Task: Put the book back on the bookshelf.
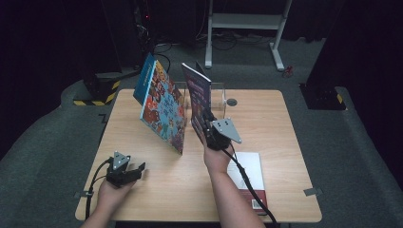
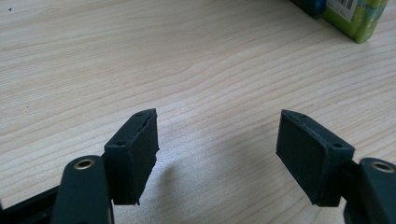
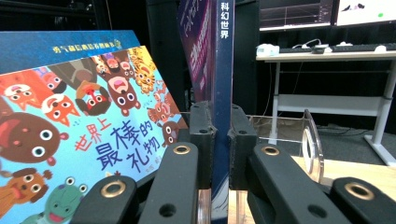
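Observation:
A dark blue book [image 1: 199, 95] stands upright over the middle of the table, and my right gripper [image 1: 208, 124] is shut on its lower edge. In the right gripper view the two jaws clamp the spine [image 3: 222, 70] of this book, with my right gripper [image 3: 221, 135] pointing level. A colourful picture book [image 1: 161, 107] with cartoon animals leans tilted just left of it, and its cover [image 3: 84, 126] sits close beside the jaws. My left gripper [image 1: 138, 171] rests low at the table's front left, open. Its jaws [image 2: 217, 135] stand wide over bare wood with nothing between them.
A clear acrylic book stand [image 1: 219, 95] sits behind the held book, and its curved end [image 3: 310, 140] shows to the right of the jaws. A red and white book [image 1: 249, 178] lies flat at the front right. A green book corner with a barcode [image 2: 357, 18] lies ahead of the left gripper.

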`<state>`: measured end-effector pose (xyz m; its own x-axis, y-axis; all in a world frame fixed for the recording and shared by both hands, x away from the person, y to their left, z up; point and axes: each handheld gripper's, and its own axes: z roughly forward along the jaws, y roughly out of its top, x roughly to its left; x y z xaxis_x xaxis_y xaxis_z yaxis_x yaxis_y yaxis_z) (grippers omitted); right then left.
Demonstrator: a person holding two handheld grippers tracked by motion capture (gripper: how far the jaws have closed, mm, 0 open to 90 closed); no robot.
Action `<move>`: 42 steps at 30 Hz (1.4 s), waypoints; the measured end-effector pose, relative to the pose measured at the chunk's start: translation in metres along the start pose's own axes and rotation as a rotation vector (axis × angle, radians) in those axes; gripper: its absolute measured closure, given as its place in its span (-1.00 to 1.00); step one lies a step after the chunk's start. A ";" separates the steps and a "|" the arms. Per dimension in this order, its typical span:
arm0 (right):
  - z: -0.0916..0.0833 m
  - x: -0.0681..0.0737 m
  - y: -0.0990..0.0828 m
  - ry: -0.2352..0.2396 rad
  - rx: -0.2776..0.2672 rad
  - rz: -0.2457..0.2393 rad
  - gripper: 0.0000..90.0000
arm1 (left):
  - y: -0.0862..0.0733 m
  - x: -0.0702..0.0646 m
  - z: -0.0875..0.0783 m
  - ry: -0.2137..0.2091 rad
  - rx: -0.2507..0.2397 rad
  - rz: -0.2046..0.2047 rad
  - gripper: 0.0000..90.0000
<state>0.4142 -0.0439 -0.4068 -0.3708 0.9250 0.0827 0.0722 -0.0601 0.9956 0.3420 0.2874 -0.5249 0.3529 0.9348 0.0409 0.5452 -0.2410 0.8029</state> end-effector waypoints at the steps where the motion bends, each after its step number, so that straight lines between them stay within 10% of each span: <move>1: 0.001 0.000 0.000 0.000 -0.001 0.003 0.87 | 0.000 0.000 0.000 -0.001 0.004 0.003 -0.35; 42: 0.083 -0.001 -0.023 -0.074 -0.077 -0.023 0.87 | -0.001 -0.001 -0.001 -0.016 0.009 0.009 -0.34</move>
<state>0.4895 -0.0127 -0.4340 -0.3015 0.9516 0.0589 -0.0081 -0.0644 0.9979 0.3400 0.2867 -0.5256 0.3696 0.9284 0.0386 0.5488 -0.2517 0.7972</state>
